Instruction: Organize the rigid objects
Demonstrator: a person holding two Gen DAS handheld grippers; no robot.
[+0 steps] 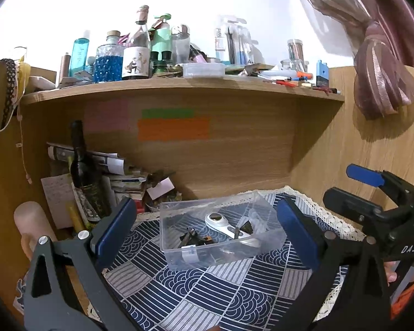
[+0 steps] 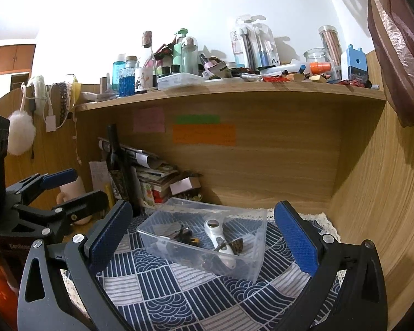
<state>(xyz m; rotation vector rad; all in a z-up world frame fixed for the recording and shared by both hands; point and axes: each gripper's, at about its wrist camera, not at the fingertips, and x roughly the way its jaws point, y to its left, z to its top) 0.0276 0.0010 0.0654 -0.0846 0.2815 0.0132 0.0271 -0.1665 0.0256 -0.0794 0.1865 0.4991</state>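
Note:
A clear plastic box (image 1: 176,259) stands on the blue-and-white patterned cloth (image 1: 207,295). It holds a white handheld gadget (image 1: 223,224) and small dark metal bits (image 1: 191,238). My left gripper (image 1: 207,234) is open and empty, with its blue pads wide either side of the box and a little short of it. The right wrist view shows the same box (image 2: 251,270) with the white gadget (image 2: 219,237). My right gripper (image 2: 202,237) is open and empty, just short of the box. The right gripper also shows at the right of the left wrist view (image 1: 356,193).
A dark wine bottle (image 1: 85,171), stacked papers (image 1: 118,171) and a pale mug (image 1: 30,223) crowd the back left corner. A wooden shelf (image 1: 179,89) above carries many bottles and jars. A wooden wall (image 2: 372,193) closes the right side.

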